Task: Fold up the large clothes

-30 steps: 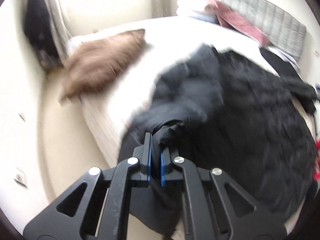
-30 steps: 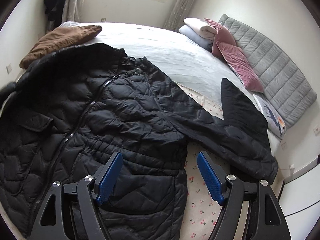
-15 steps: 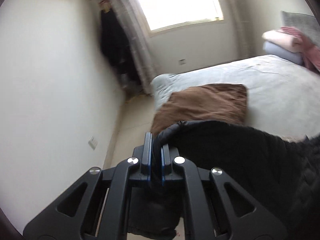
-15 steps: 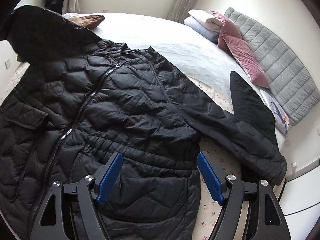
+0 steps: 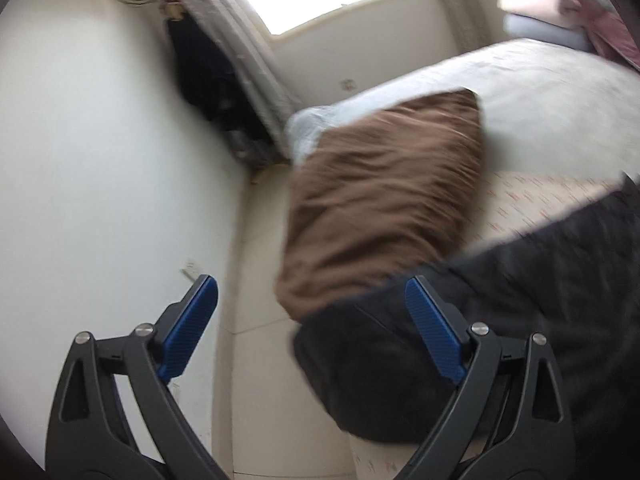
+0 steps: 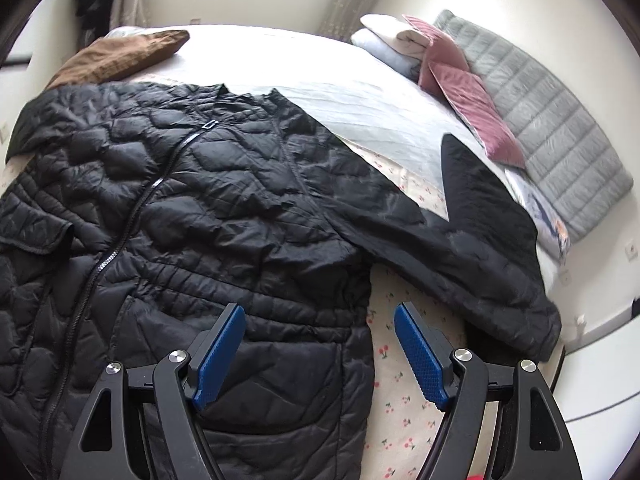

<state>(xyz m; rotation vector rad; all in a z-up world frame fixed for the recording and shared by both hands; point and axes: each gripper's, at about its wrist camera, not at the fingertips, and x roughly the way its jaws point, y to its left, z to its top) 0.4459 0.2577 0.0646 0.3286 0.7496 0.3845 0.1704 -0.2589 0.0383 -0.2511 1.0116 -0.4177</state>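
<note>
A black quilted jacket [image 6: 224, 208] lies zipped and face up on the bed, its right sleeve [image 6: 460, 248] spread toward the headboard. My right gripper [image 6: 319, 308] hovers open over the jacket's lower side edge with nothing between its blue pads. In the left wrist view the jacket's other sleeve end [image 5: 372, 360] rests at the bed's edge below a brown cushion [image 5: 384, 208]. My left gripper [image 5: 310, 284] has its jaws opening wide; the sleeve end lies low between them by the right finger, and neither pad presses it.
The cherry-print sheet [image 6: 392, 392] shows beside the jacket. Pink pillows [image 6: 468, 100], folded blankets [image 6: 384, 40] and a grey headboard [image 6: 552, 128] line the far right. A narrow strip of floor [image 5: 256, 360] runs between bed and wall [image 5: 100, 160]. Dark clothes [image 5: 204, 72] hang by the curtain.
My left gripper carried the sleeve out toward the bed's left edge, then let go of it and opened wide. The sleeve now lies flat. The right gripper drifted slightly, still open.
</note>
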